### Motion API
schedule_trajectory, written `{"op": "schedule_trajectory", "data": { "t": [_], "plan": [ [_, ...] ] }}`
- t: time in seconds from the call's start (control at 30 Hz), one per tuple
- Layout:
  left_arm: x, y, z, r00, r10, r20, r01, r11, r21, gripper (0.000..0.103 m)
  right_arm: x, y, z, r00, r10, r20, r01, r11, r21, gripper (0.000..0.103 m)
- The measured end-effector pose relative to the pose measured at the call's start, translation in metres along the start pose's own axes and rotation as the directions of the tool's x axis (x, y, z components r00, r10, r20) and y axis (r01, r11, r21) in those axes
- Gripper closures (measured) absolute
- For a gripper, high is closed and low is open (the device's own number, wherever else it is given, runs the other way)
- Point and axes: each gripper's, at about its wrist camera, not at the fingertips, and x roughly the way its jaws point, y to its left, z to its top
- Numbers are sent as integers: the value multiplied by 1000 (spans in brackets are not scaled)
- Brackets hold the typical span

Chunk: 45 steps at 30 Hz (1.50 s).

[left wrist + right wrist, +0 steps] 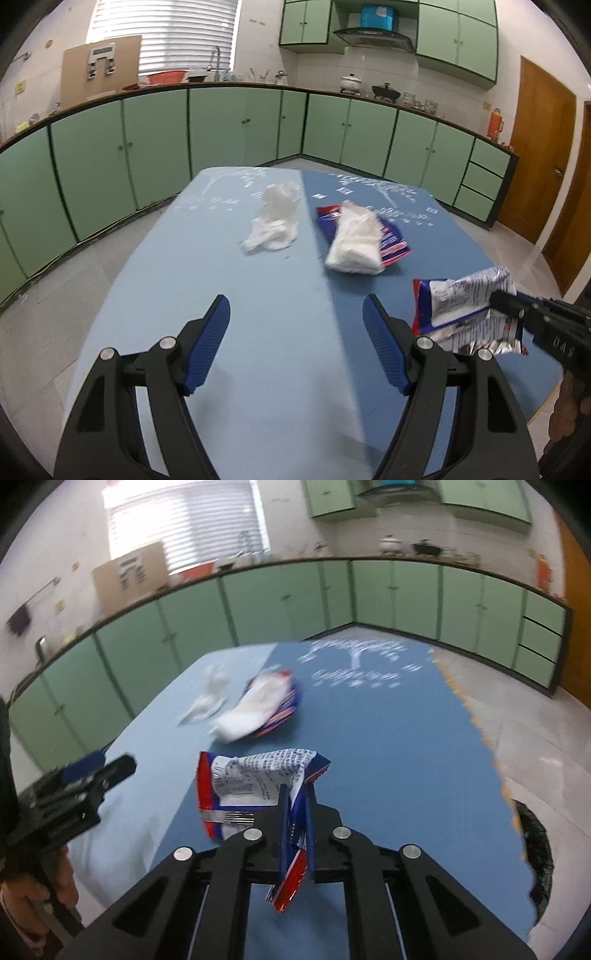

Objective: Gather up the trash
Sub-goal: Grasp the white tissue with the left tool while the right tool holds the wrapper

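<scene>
Low in the right wrist view the right gripper [295, 812] pinches a crumpled red, white and blue foil wrapper [255, 779] above the blue table mat [388, 738] — the left gripper [295, 343] hangs spread and empty, crumpled white tissue [273, 221] lying mid-frame beyond it

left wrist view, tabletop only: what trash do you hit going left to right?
Crumpled white tissue → white wad lying on a red-and-blue wrapper → crinkled snack wrapper pinched in the right gripper, lifted at the table's right edge. The left gripper is open and holds nothing.
</scene>
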Motion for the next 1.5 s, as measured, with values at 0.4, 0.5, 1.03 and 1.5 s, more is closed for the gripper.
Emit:
{"op": "schedule_trajectory", "data": {
  "t": [0.4, 0.5, 1.03, 1.5],
  "plan": [
    [69, -49, 39, 997, -63, -44, 65, 997, 45, 31, 3, -60, 31, 993, -99, 72, 90, 988, 123, 96],
    [89, -55, 45, 996, -55, -65, 58, 997, 56, 31, 7, -66, 33, 992, -105, 76, 94, 987, 133, 96],
    [122, -56, 42, 987, -77, -140, 83, 996, 36, 103, 19, -79, 26, 994, -101, 53, 91, 983, 157, 95],
    [115, -54, 38, 982, -101, -160, 97, 995, -37, 45, 11, -77, 28, 992, -107, 60, 96, 982, 160, 95]
  ]
}}
